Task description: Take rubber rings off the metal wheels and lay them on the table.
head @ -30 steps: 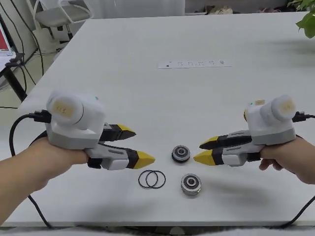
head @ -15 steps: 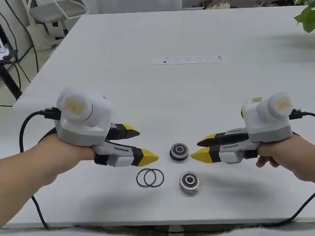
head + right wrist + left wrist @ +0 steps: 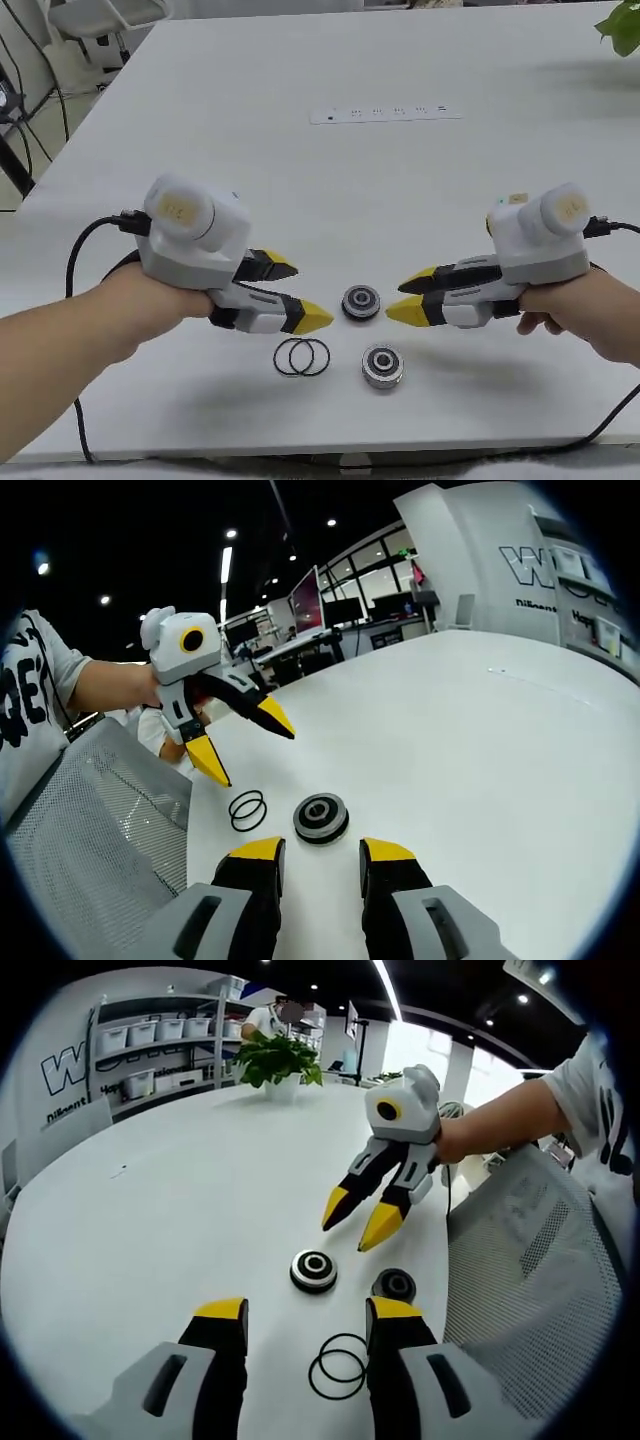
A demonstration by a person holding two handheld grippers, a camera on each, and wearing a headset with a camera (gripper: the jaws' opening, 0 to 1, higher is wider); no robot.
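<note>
Tongs of left gripper [image 3: 306, 293] nearer wheel [image 3: 360, 301]

The left hand [image 3: 150, 302] and right hand [image 3: 572, 312] each grip a handle, forearms reaching in from the near side. The left tongs [image 3: 306, 295] and right tongs [image 3: 398, 298] point inward toward each other, tips well apart. Both pairs of yellow-tipped jaws stand parted, with nothing between them.
</note>
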